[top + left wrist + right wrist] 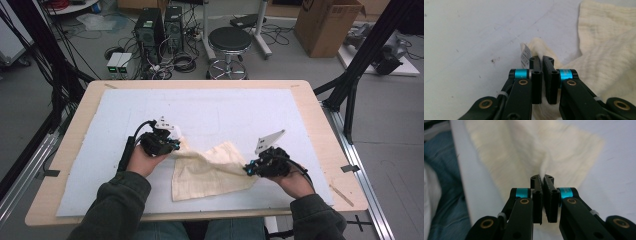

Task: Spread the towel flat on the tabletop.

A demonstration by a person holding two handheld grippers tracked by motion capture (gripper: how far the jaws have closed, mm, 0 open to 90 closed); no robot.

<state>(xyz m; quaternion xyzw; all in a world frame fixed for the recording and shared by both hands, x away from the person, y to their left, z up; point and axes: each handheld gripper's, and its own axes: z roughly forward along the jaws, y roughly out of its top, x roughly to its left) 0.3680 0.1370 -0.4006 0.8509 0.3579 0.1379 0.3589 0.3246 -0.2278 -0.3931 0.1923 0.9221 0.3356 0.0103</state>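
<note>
You had a matt, coarse-woven cream cloth (210, 172) on a white foam-like mat (225, 110) over the pale wooden bench (75, 150).

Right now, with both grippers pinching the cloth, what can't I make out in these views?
- Tag on the cloth: print too small to read, left gripper view.
- Cloth corner in the left gripper: hidden between the shut jaws.
- Cloth edge in the right gripper: hidden between its jaws; the weave behind is blurred, right gripper view.
- Cloth underside: folded out of sight, high view.
</note>
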